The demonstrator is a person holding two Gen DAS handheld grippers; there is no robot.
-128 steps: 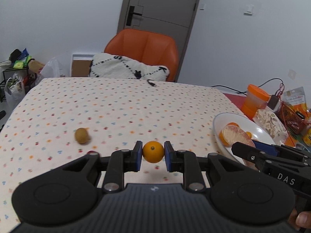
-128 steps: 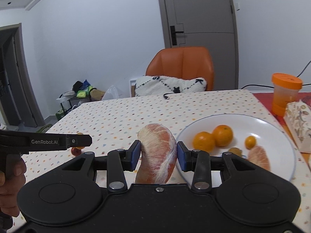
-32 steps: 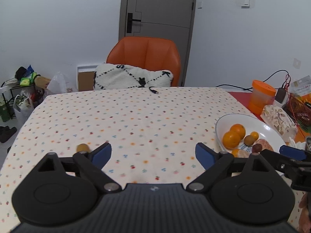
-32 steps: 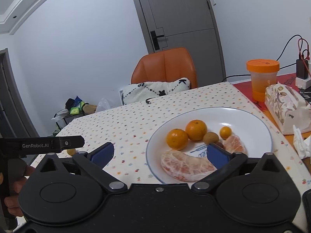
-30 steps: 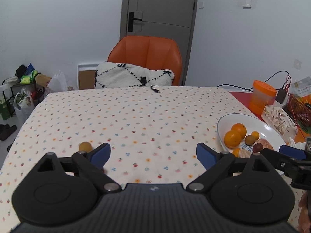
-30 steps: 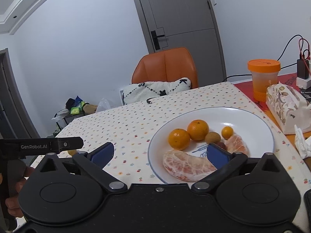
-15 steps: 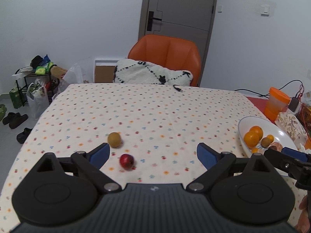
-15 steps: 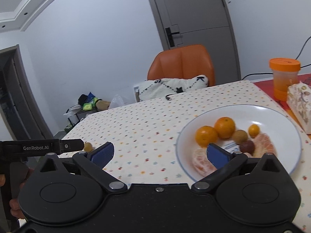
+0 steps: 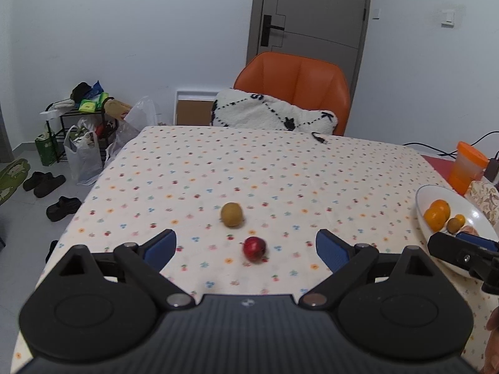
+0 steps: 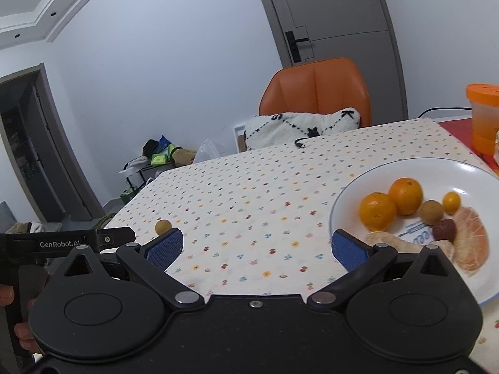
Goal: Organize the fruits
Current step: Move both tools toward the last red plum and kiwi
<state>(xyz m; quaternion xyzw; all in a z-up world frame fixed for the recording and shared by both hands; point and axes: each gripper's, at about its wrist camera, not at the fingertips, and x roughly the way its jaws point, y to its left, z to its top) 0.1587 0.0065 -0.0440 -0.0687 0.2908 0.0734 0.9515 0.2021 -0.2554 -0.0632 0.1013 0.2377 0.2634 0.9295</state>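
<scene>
A small red fruit (image 9: pixel 254 248) and a brown kiwi (image 9: pixel 231 214) lie on the dotted tablecloth, just ahead of my left gripper (image 9: pixel 246 251), which is open and empty. The white plate (image 10: pixel 368 180) on the right holds two oranges (image 10: pixel 377 211), a kumquat (image 10: pixel 451 202), a kiwi (image 10: pixel 431 212), a dark red fruit (image 10: pixel 444 230) and peeled citrus pieces (image 10: pixel 471 243). My right gripper (image 10: pixel 257 246) hovers open and empty at the plate's left edge. The kiwi (image 10: pixel 163 226) on the cloth shows far left in the right wrist view.
An orange chair (image 9: pixel 296 78) with a white cushion (image 9: pixel 271 118) stands at the table's far side. An orange-lidded jar (image 9: pixel 467 165) and a patterned packet (image 9: pixel 485 196) sit beyond the plate (image 9: pixel 436 193). Bags, a rack and shoes lie on the floor left.
Both grippers let go of their fruit into the plate and opened. Since then both swung left; the kiwi and red fruit moved from the left gripper's left finger to between its fingers.
</scene>
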